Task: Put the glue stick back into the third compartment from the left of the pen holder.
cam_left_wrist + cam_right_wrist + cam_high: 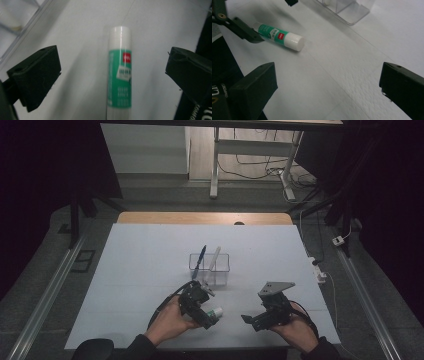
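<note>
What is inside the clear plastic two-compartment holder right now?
The clear plastic holder holds a blue pen in its left compartment and a white stick-shaped item in its right, both leaning. What the white item is cannot be told.

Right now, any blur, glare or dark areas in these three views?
High view: dim, black at both side edges, table evenly lit. Left gripper view: glue stick label print smeared and unreadable, a thin glare streak along its cap. Right gripper view: glue stick sharp, near jaws soft, clear organizer washed out.
</note>
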Tool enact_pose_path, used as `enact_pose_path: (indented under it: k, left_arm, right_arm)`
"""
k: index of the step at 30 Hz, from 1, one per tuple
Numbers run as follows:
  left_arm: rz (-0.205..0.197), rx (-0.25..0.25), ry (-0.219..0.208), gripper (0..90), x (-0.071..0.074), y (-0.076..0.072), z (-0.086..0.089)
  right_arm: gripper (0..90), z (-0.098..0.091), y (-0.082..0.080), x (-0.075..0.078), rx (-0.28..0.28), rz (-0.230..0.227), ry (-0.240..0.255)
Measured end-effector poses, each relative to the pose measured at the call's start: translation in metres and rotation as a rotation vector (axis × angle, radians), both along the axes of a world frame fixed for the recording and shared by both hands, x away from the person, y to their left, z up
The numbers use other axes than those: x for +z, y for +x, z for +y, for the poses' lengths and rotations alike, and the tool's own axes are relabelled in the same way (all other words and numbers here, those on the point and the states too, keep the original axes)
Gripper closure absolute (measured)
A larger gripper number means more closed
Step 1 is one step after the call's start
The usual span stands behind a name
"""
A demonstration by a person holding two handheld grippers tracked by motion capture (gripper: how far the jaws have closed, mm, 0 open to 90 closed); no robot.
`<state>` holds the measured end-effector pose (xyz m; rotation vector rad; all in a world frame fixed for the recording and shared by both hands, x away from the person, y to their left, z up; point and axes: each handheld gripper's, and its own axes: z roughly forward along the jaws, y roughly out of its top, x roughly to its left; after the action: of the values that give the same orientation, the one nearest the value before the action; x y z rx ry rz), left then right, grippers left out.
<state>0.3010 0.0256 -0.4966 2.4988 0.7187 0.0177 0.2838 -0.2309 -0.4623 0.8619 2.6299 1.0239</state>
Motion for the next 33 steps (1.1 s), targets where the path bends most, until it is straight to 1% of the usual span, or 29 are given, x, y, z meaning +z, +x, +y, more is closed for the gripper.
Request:
enact_pose_path:
  k: [3,4,5,7,9,10,13,16,17,22,23,25,27,30,33]
  left_arm:
    - [-0.016,-0.018,0.034,5.2,-0.003,0.003,-0.011]
    - [-0.020,-0.025,0.044,8.0,-0.003,0.004,-0.013]
    - [-0.020,-0.032,0.046,11.6,-0.004,0.004,-0.016]
    - [-0.020,-0.047,0.056,21.0,-0.004,0.005,-0.020]
    - [-0.022,-0.068,0.076,30.4,-0.005,0.005,-0.023]
    - [-0.026,-0.070,0.084,34.9,-0.005,0.004,-0.024]
    - [-0.021,-0.088,0.096,47.1,-0.006,0.004,-0.025]
    - [-0.023,-0.094,0.121,58.2,-0.008,0.001,-0.026]
    - [-0.019,-0.097,0.119,62.2,-0.009,0.001,-0.026]
    - [-0.030,-0.090,0.138,64.5,-0.008,-0.002,-0.028]
    - [-0.027,-0.085,0.137,64.7,-0.008,-0.001,-0.028]
    - [-0.020,-0.080,0.120,64.9,-0.007,0.000,-0.025]
    - [-0.023,-0.070,0.092,64.9,-0.005,0.001,-0.021]
    - [-0.008,-0.044,0.038,64.9,0.000,0.005,-0.015]
    - [-0.013,-0.023,0.003,64.9,0.005,0.008,-0.009]
  right_arm:
    - [0.5,-0.008,-0.004,0.002,-0.019,-0.019,-0.001]
    - [0.5,-0.010,-0.006,0.003,-0.027,-0.023,0.000]
    - [0.5,-0.012,-0.006,0.003,-0.030,-0.028,0.000]
    - [0.5,-0.016,-0.007,0.005,-0.040,-0.033,0.010]
    - [0.5,-0.018,-0.008,0.005,-0.048,-0.037,0.012]
    - [0.5,-0.019,-0.008,0.005,-0.050,-0.038,0.011]
    - [0.5,-0.020,-0.008,0.005,-0.054,-0.041,0.005]
    - [0.5,-0.021,-0.007,0.005,-0.055,-0.042,0.004]
    - [0.5,-0.022,-0.007,0.005,-0.057,-0.041,0.003]
    - [0.5,-0.024,-0.008,0.006,-0.066,-0.041,0.009]
    - [0.5,-0.024,-0.008,0.006,-0.067,-0.041,0.008]
    - [0.5,-0.025,-0.008,0.005,-0.066,-0.041,0.007]
    - [0.5,-0.025,-0.009,0.005,-0.067,-0.042,0.008]
    - [0.5,-0.027,-0.010,0.006,-0.070,-0.042,0.011]
    - [0.5,-0.028,-0.010,0.006,-0.073,-0.043,0.014]
